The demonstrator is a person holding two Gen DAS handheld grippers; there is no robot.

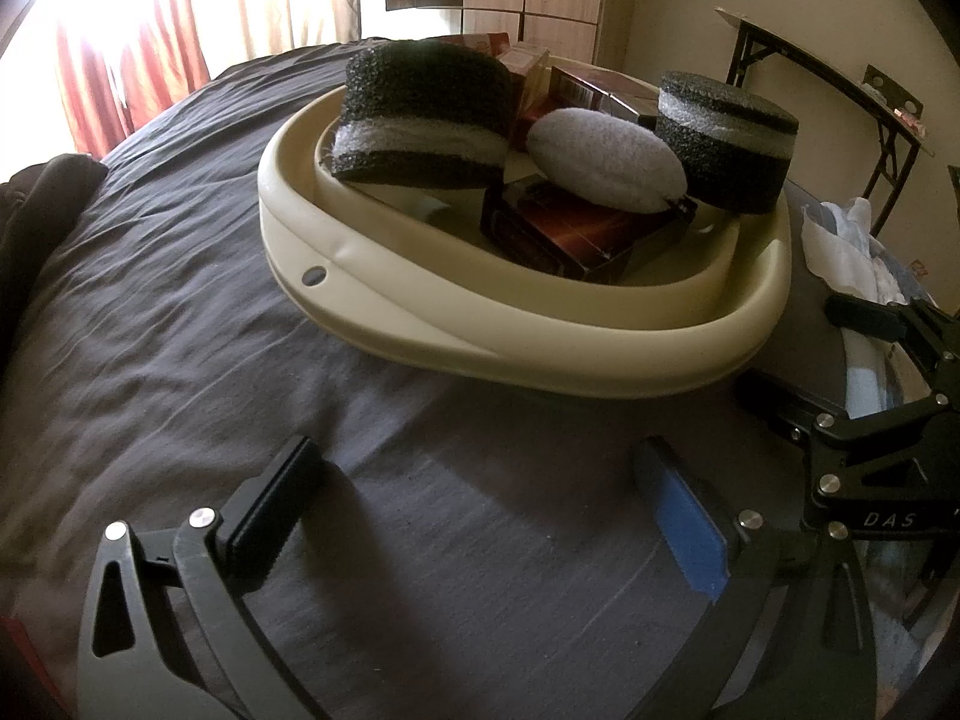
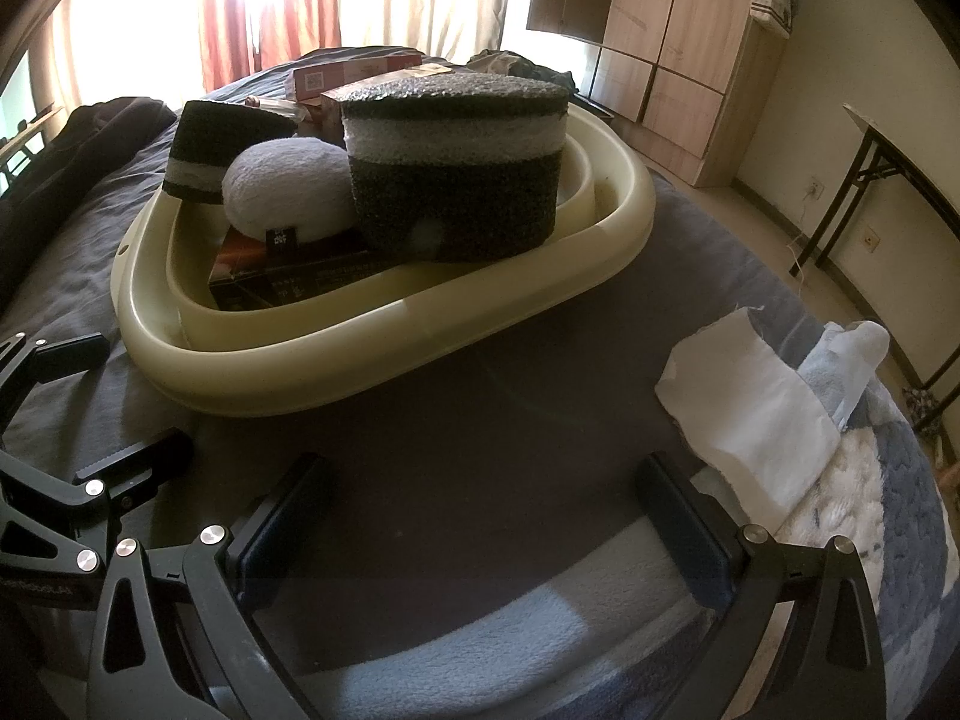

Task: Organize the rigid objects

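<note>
Cream basin (image 1: 420, 324) sits on dark bedsheet (image 1: 180, 300), toward the bed's far end. Contents: two black-and-white foam blocks (image 1: 420, 114) (image 1: 729, 138), white oval pad (image 1: 606, 156) resting on dark red box (image 1: 570, 234); more boxes (image 2: 354, 75) at the basin's rear.

L gripper (image 1: 480, 510): fingers spread wide, nothing between, over sheet near basin's front rim.

R gripper (image 2: 480, 516): fingers spread, nothing held, beside white cloth (image 2: 750, 420) at bed edge.
</note>
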